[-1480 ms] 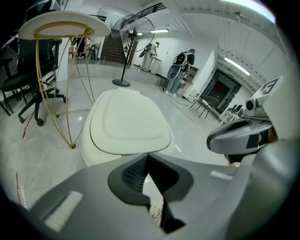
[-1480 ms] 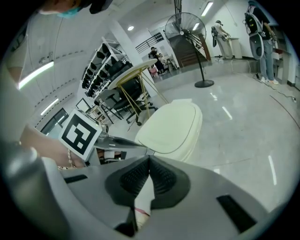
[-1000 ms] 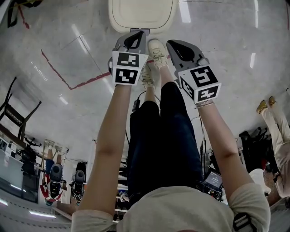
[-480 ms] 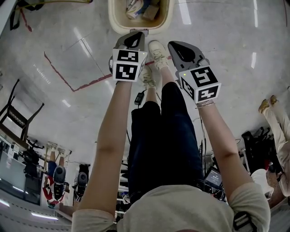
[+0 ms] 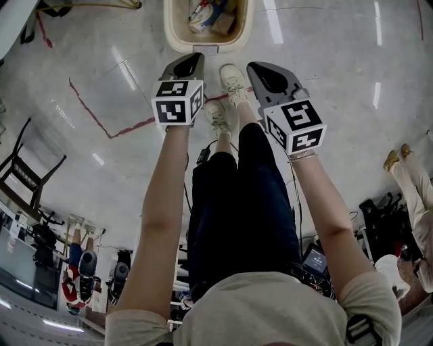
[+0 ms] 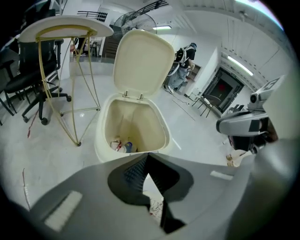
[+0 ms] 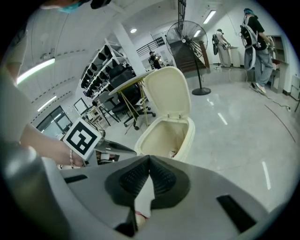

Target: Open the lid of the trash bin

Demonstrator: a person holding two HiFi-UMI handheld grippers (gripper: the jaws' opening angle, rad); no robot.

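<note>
The cream trash bin (image 5: 177, 39) stands on the floor at the top of the head view with its mouth uncovered and some litter (image 5: 206, 15) at the bottom. In the left gripper view its lid (image 6: 143, 61) stands upright on the hinge behind the bin body (image 6: 105, 145). The right gripper view shows the same raised lid (image 7: 168, 93). My left gripper (image 5: 196, 55) and right gripper (image 5: 252, 65) hover just short of the bin, both shut with nothing between the jaws. One of my shoes (image 5: 233, 76) rests at the bin's foot.
A round table on thin gold legs (image 6: 65, 28) and a black office chair (image 6: 28, 89) stand left of the bin. A standing fan (image 7: 183, 35) and people (image 7: 255, 42) are farther back. Red tape (image 5: 108, 120) crosses the floor; another person's legs (image 5: 409, 179) are at the right.
A second ago the bin's lid lay flat and closed; it has swung up and the litter inside now shows. My left gripper has drifted slightly left.
</note>
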